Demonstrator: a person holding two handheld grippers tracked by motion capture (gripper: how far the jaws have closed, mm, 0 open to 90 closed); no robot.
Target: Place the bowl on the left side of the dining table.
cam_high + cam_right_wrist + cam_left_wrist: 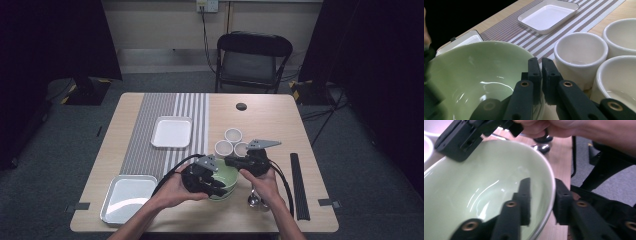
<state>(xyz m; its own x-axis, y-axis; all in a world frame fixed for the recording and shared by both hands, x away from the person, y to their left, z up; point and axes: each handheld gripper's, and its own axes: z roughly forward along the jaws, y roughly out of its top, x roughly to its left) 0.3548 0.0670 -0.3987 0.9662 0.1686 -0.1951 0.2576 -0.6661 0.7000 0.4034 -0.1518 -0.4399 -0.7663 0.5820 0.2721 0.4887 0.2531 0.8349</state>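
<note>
The room is dim, with a grey floor (50,150) and a black folding chair (252,57) behind the tabletop (270,115). The tabletop is pale wood, and a striped mat (160,107) runs down it. On the mat sits a white square dish (172,132). A shiny metal tray (127,197) lies near the front left corner.

The green bowl (226,175) sits near the front edge, between the two hands. It looks hard, smooth and a bit heavy, like glazed clay. It could slip, and it could break if dropped. The rim is the best place to hold it, on two sides.

The left gripper (541,200) has its fingers pinched on the rim, one inside the bowl and one outside. The right gripper (541,75) pinches the rim too, its fingers nearly together.

Three small white cups (581,53) stand just beside the bowl. Spoons (254,199) and dark chopsticks (298,185) lie to the right.
</note>
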